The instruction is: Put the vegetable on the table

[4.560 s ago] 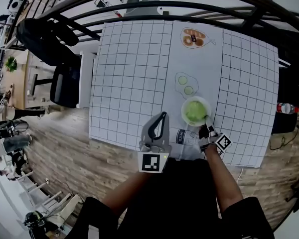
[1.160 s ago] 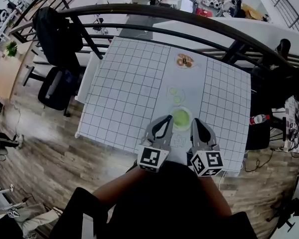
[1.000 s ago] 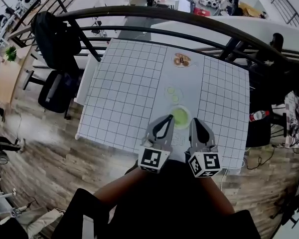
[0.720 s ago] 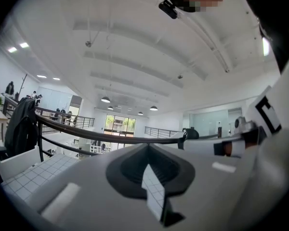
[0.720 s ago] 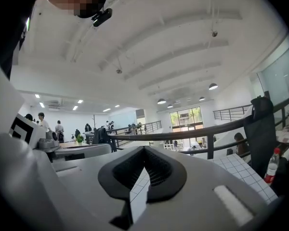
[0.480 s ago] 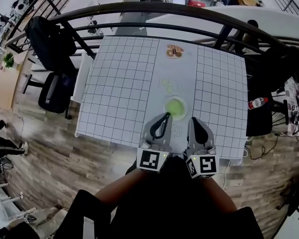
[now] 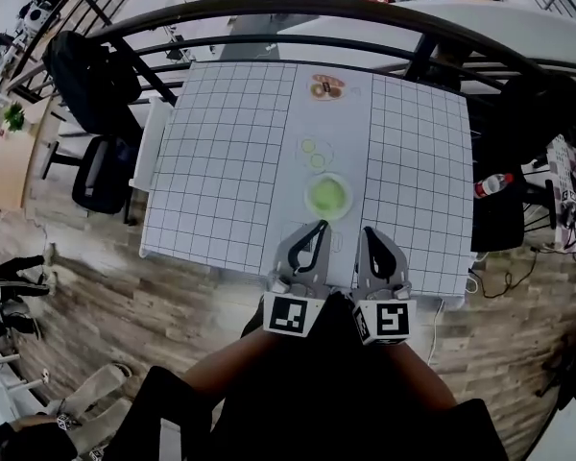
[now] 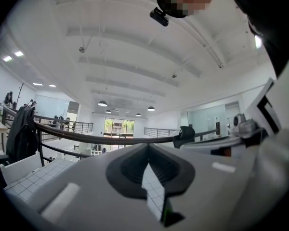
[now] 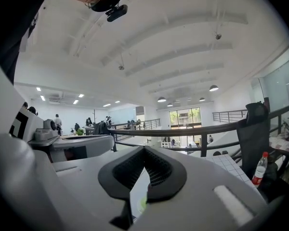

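A white bowl of green vegetable stands on the plain white strip of the grid-patterned table, near its front edge. Two cucumber slices lie just beyond the bowl. My left gripper and right gripper hang side by side over the table's front edge, short of the bowl and apart from it. Both are shut with nothing in them. In the left gripper view the left gripper shows only a thin slit of table. The right gripper looks the same, with a green sliver below.
A round orange-brown item lies at the far end of the white strip. A black railing curves behind the table. A chair with a dark jacket stands at the left, a bottle at the right. Wooden floor lies below.
The right gripper, earlier at the bowl's rim, has pulled back next to the left one near my body. The view has risen, so the table looks smaller and farther.
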`<state>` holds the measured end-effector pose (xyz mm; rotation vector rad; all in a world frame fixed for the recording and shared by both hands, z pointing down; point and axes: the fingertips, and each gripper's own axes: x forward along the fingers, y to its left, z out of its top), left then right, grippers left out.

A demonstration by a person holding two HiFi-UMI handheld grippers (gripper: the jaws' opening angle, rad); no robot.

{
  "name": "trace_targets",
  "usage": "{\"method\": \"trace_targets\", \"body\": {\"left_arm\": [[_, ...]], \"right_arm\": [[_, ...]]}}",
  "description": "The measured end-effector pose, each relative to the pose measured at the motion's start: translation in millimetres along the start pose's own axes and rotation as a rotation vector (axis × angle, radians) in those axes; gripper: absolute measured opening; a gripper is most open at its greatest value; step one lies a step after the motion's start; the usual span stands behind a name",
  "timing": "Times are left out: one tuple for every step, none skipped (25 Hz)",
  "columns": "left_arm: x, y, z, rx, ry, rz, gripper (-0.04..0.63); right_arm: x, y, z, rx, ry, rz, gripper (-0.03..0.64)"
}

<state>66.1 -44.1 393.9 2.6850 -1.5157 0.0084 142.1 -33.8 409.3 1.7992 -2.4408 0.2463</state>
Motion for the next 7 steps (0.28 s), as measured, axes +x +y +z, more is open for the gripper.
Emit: {"method": "trace_targets", "body": {"left_arm": [[0,-5,0,0.003,-0.001,-0.001,0.009],[-1,-9,-1,0.005,0.000,-0.002,0.009],[-1,-14,-2,0.006,0.000,-0.003,0.009],[-1,-19,-3,0.006,-0.001,-0.004,0.009],[-1,-25,-3,0.007,-0.004,-0.006,0.009],[-1,-30,-4,0.010,-0.006,-0.008,0.009],[-1,-35,-5,0.013,-0.009,-0.011,0.009]], "right_arm": [[-3,-2,-1,-0.002,-0.001,0.001,-0.003],[-6,-4,-1,-0.006,-0.003,0.002,-0.003],[-9,-7,-2,-0.010,-0.005,0.003,-0.004],[-12,-9,-3,-0.015,-0.006,0.003,-0.004],[-15,-12,-4,-0.019,-0.008,0.003,-0.005],[-19,-15,-4,-0.022,-0.009,0.003,-0.004],[-22,-19,-5,-0.026,-0.011,0.002,-0.005]]}}
